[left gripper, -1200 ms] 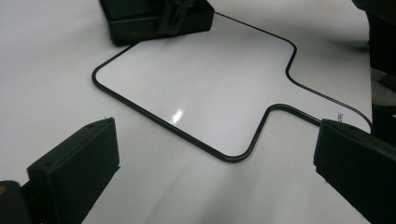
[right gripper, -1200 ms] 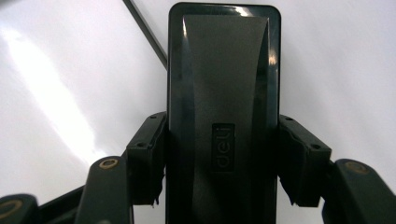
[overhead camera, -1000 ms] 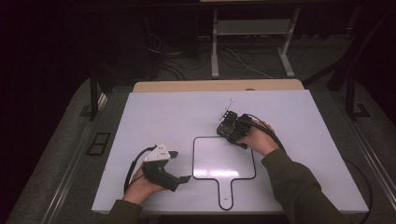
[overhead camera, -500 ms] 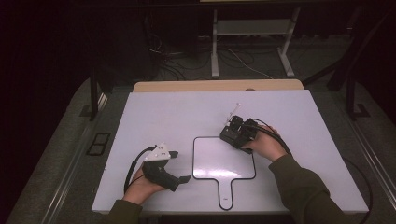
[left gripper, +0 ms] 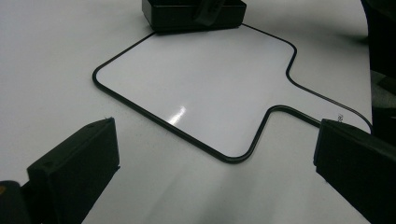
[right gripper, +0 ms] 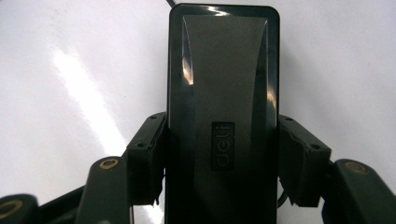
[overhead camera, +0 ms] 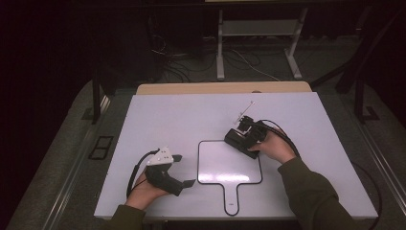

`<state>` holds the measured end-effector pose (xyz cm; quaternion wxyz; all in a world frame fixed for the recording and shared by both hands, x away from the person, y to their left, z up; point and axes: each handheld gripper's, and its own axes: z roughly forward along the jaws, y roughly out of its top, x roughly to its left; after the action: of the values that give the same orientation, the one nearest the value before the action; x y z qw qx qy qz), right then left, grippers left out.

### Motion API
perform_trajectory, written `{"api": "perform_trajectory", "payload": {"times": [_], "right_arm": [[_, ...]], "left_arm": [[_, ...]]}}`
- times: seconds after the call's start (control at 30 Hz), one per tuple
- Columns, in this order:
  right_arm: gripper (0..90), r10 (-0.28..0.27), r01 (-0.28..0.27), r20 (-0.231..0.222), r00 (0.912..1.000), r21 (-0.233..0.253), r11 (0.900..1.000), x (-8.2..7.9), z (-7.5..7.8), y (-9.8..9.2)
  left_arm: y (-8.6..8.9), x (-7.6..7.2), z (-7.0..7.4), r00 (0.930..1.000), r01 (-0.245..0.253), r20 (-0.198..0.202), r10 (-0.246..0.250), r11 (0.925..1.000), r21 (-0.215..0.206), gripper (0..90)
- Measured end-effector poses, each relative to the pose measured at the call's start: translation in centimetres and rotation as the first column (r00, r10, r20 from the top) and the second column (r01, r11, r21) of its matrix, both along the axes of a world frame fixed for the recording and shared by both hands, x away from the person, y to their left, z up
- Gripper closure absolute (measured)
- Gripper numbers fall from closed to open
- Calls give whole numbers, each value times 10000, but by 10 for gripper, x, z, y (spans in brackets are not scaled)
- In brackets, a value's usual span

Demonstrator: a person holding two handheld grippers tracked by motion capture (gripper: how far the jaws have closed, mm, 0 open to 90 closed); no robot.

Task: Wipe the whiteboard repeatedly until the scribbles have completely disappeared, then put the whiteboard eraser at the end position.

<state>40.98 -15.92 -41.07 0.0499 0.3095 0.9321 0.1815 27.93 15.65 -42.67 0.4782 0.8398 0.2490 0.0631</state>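
Since a second ago the right claw (overhead camera: 243,140) has shifted toward the person, off the bare bench and onto the far right corner of the whiteboard; left claw unchanged.

Bench (overhead camera: 191,115): white top, wide, carrying everything noted below.

Whiteboard (overhead camera: 230,163): white paddle shape, thin black rim, short handle pointing toward the person. Lies flat near the bench middle. Glossy; a light glare shows on it in the left gripper view (left gripper: 201,88).

Right claw: over the whiteboard's far right corner, jaws closed on both long sides of a black eraser (right gripper: 223,112). Eraser is a long dark block with a "deli" mark on top (right gripper: 222,145). In the left gripper view the eraser (left gripper: 177,16) sits at the whiteboard's far edge, low against the surface; contact not certain.

Left claw (overhead camera: 186,170): resting on the bench, left of the whiteboard, near its handle side. Jaws spread wide, nothing between them; whiteboard seen through the gap.
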Motion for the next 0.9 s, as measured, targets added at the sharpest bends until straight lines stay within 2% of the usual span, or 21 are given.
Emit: {"api": "perform_trajectory", "payload": {"times": [0.07,0.27,0.47,0.73,0.9], "right_arm": [[391,6,-4,-98,10000,205,9998,0,2,0],[391,1,1,-90,10000,223,9998,2,6,0],[391,-4,6,-50,10000,401,9992,9,18,3],[390,-36,34,33,10000,580,9983,30,31,9],[390,-28,22,115,9999,464,9989,47,35,17]], "left_arm": [[0,0,0,10000,-7,6,7,10000,-9,0],[2,1,-1,10000,-35,-8,35,10000,-56,0],[3,0,0,10000,-44,-14,44,10000,-84,0],[3,-1,1,10000,-93,-2,93,9999,-94,0],[4,0,1,9999,-91,48,91,9999,-56,0]]}}
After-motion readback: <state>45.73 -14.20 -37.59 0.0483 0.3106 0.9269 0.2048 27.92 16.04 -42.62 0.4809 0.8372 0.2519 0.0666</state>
